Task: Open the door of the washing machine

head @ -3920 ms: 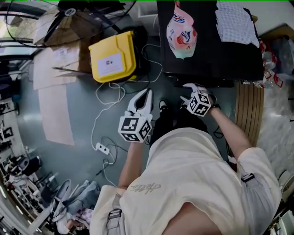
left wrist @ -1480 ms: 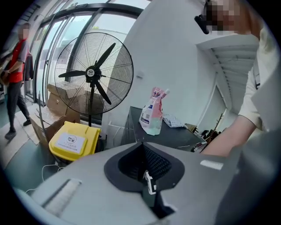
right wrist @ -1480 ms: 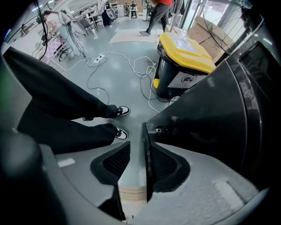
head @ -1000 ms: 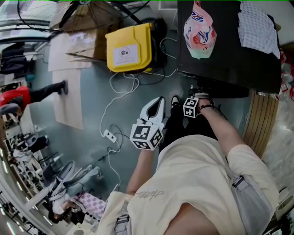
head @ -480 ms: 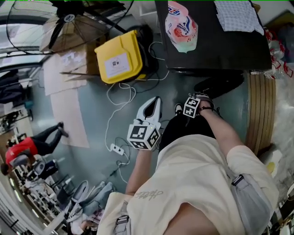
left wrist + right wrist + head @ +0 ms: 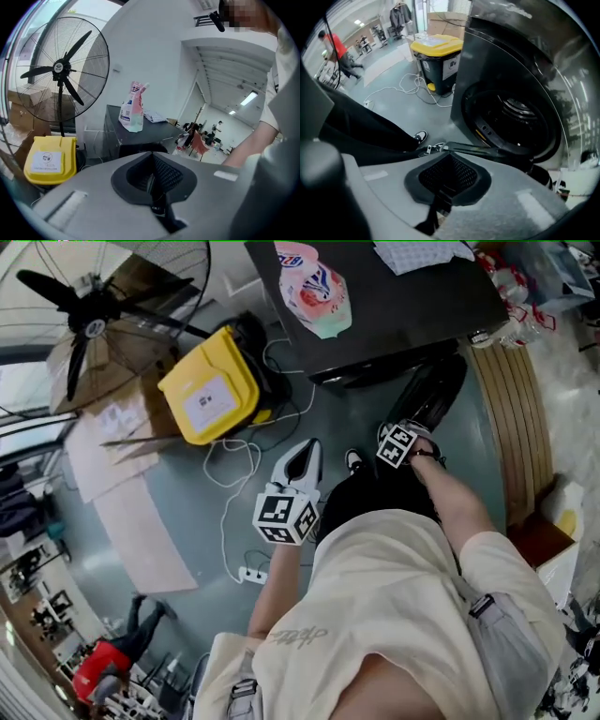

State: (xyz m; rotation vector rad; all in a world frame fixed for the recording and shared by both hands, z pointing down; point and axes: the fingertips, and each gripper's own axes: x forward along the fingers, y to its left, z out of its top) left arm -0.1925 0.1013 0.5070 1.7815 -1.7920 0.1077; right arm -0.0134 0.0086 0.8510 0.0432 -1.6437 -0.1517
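Observation:
The black washing machine (image 6: 394, 315) stands at the top of the head view. Its round door (image 6: 431, 390) hangs swung out over the floor. In the right gripper view the drum opening (image 6: 513, 115) gapes and the door's edge (image 6: 487, 151) runs just beyond my right gripper (image 6: 447, 159). That gripper (image 6: 398, 442) points down beside the door, shut, with nothing between its pads. My left gripper (image 6: 309, 446) hovers over the floor left of the machine, shut and empty. In its own view the left gripper (image 6: 152, 161) faces the machine's side (image 6: 136, 136).
A pink detergent pouch (image 6: 314, 282) and a cloth (image 6: 422, 251) lie on the machine. A yellow-lidded bin (image 6: 208, 390), a floor fan (image 6: 94, 324), white cables with a power strip (image 6: 251, 575) and cardboard (image 6: 131, 521) are to the left. A wooden pallet (image 6: 511, 418) lies right. My shoe (image 6: 353, 460) is near the door.
The door has swung further out from the machine's front. My right gripper has rolled and shifted with it. The left gripper has hardly moved.

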